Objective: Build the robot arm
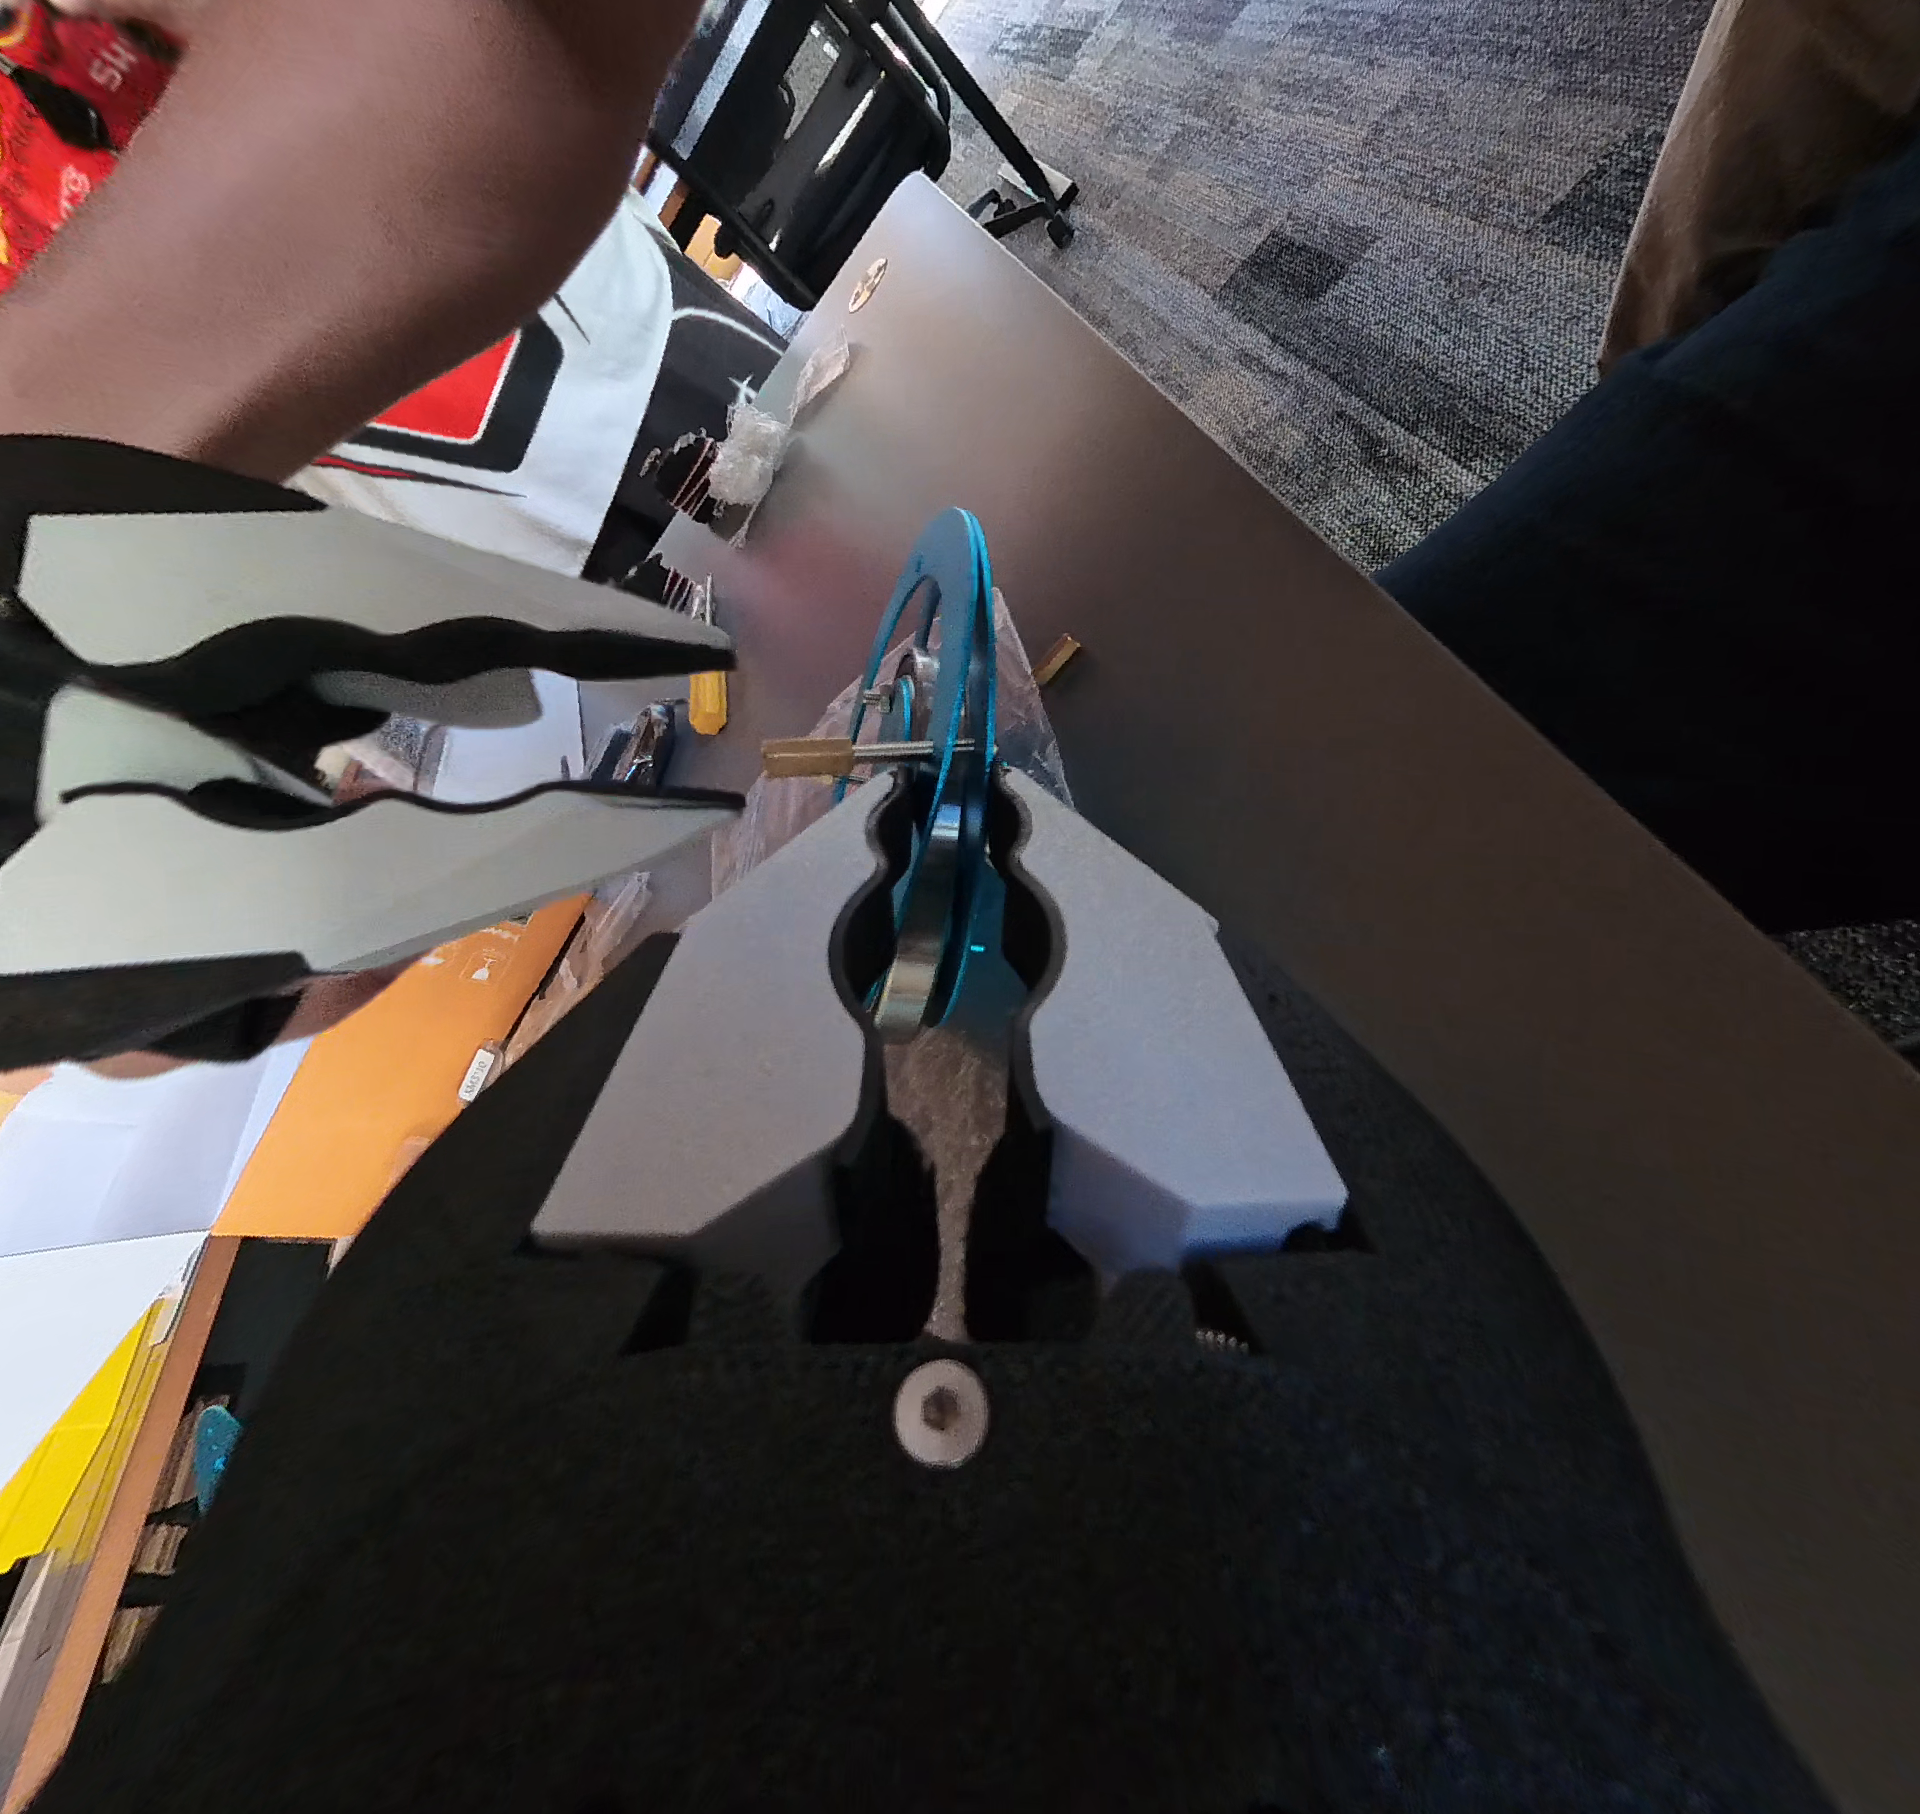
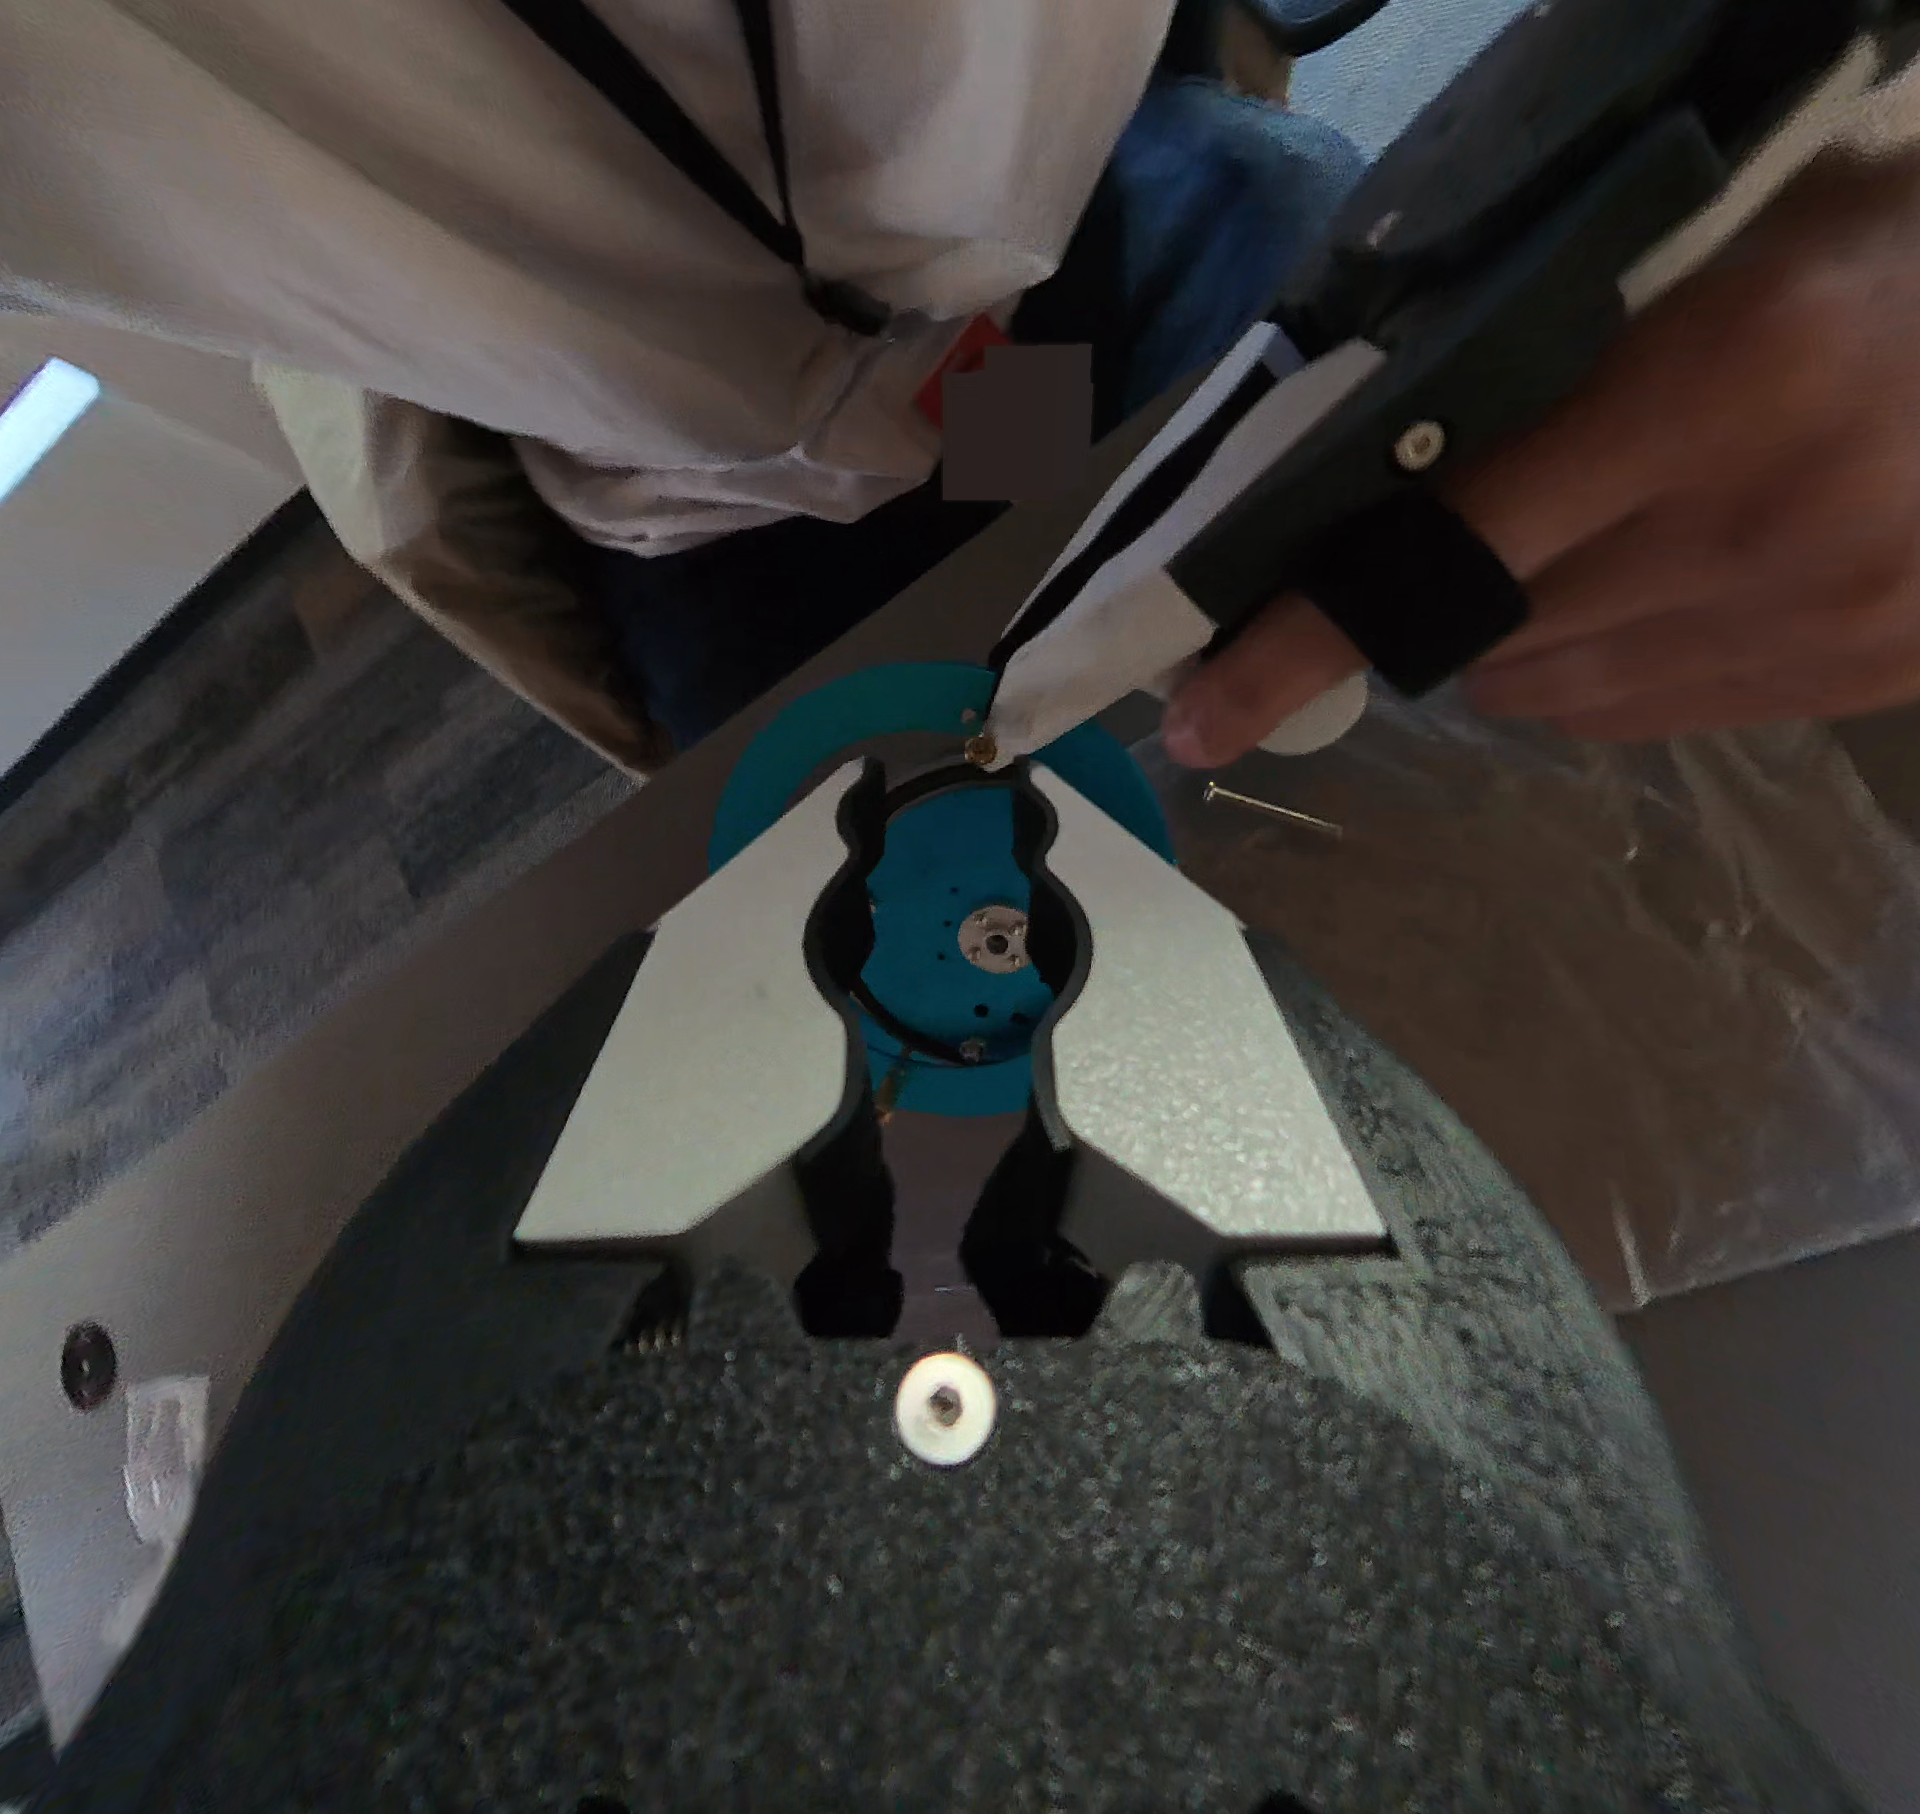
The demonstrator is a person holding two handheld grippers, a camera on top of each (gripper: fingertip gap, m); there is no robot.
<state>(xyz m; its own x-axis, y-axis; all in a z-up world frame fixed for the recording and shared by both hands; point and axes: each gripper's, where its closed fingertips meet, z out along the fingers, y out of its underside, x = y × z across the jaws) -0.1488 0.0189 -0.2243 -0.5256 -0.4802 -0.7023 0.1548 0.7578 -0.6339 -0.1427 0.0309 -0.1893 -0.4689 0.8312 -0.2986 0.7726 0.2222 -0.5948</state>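
A blue disc assembly (image 1: 968,611) with an outer ring, an inner plate and a metal hub stands on edge over the grey table (image 1: 1299,777). My left gripper (image 1: 940,788) is shut on its rim; it also shows at the upper right of the right wrist view (image 2: 1003,715), held by a hand (image 2: 1714,517). A brass standoff (image 1: 798,758) on a thin screw sticks out of the disc sideways. My right gripper (image 1: 738,725) is open, its tips just short of the standoff. In its own view the right gripper (image 2: 948,777) frames the blue disc (image 2: 935,891) and the standoff (image 2: 979,748).
A loose screw (image 2: 1268,814) lies on a clear plastic bag (image 2: 1610,985). An orange box (image 1: 416,1089), a yellow-handled tool (image 1: 707,704) and crumpled plastic bags (image 1: 750,445) lie left of the disc. A person's arm (image 1: 312,206) is close above. A black chair frame (image 1: 831,102) stands past the table's end. The left gripper's tips are roughly 4 centimetres from the right gripper's.
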